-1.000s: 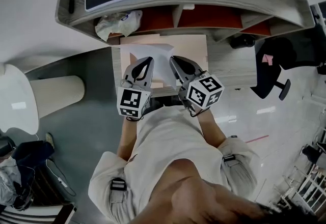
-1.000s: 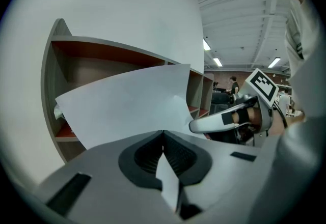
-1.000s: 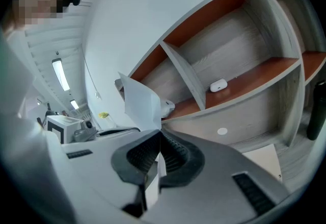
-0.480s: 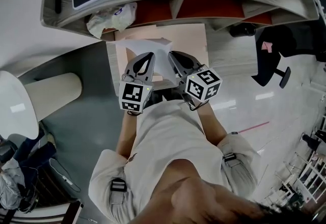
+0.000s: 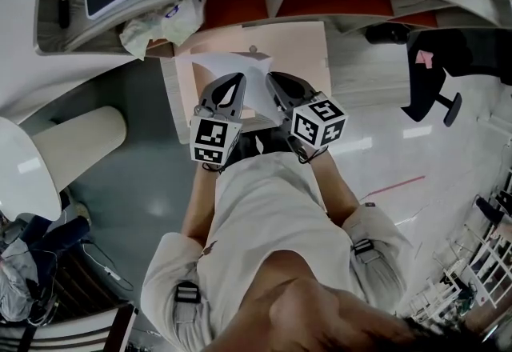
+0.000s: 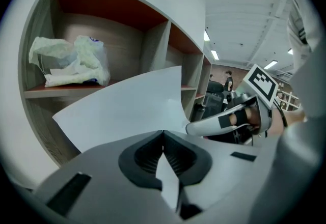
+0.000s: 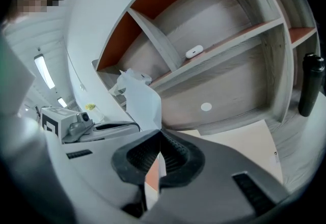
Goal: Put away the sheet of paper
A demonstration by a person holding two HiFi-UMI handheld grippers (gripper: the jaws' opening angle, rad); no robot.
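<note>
A white sheet of paper (image 5: 240,70) hangs lifted above the beige desk mat (image 5: 308,54), held along its near edge by both grippers. My left gripper (image 5: 234,85) is shut on its left part, and the paper (image 6: 127,113) rises from the jaws toward the shelf. My right gripper (image 5: 272,90) is shut on its right part; the paper (image 7: 145,103) curls up and to the left of those jaws. The wooden shelf unit (image 5: 264,2) with red-backed compartments stands just beyond the sheet.
A crumpled plastic bag (image 6: 71,60) fills the left shelf compartment. A small white object (image 7: 194,52) lies on a middle shelf board. A dark bottle (image 7: 308,85) stands at the desk's right. A black office chair (image 5: 436,78) is to the right, a round white table (image 5: 24,166) to the left.
The sheet has come up off the mat and bowed upward between the grippers, and both grippers have moved forward toward the shelf.
</note>
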